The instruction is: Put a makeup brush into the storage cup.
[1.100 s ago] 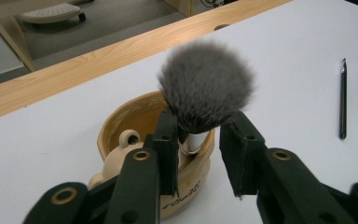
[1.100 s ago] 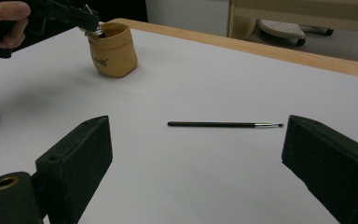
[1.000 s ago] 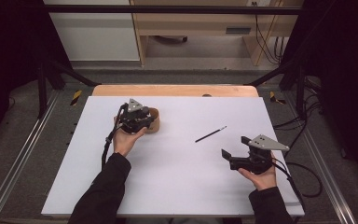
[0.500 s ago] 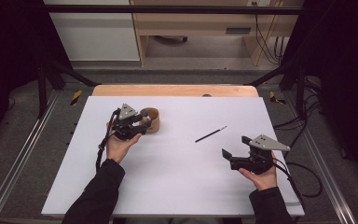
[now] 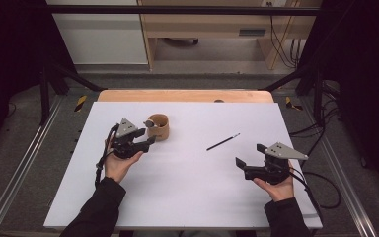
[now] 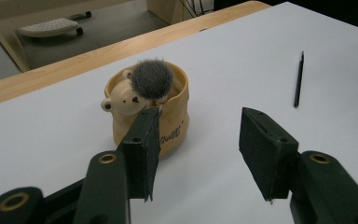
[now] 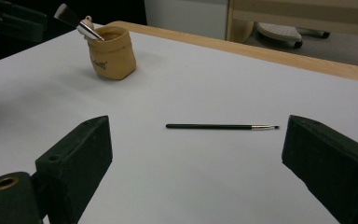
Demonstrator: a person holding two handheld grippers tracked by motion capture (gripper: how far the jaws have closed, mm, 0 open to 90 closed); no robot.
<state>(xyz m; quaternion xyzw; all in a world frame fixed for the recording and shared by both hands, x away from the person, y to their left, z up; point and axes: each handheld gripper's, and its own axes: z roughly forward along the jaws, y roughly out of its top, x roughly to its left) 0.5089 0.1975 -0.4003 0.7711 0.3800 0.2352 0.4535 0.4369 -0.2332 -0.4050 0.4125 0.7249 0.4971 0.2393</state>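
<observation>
The work in hand is gathering makeup brushes into the small tan pot (image 5: 159, 126), which stands upright on the white tabletop (image 5: 187, 197), toward its far left part. A fluffy brush (image 6: 152, 79) already sits in the pot, bristles up, leaning against the rim beside a little bear figure.

The left gripper (image 5: 145, 142) sits just beside the pot on the near side. Its jaws have just been opening, and the left gripper view shows nothing between them: released, with the pot just beyond the left jaw. The thin black brush (image 5: 223, 141) lies flat near the middle of the tabletop, well apart from the pot. The right gripper (image 5: 249, 159) hovers near the right edge, jaws spread wide and empty, and in the right gripper view the brush lies crosswise ahead of them.

The step at hand looks to be the pickup of that thin brush. To do it well, the right gripper should come down with its jaws straddling the handle across its width, near the middle so it does not tip, pads almost on the tabletop since the brush is so slim. The left gripper would best clear the pot's mouth, or steady its wall, so the light pot is not knocked over when the brush goes in.
</observation>
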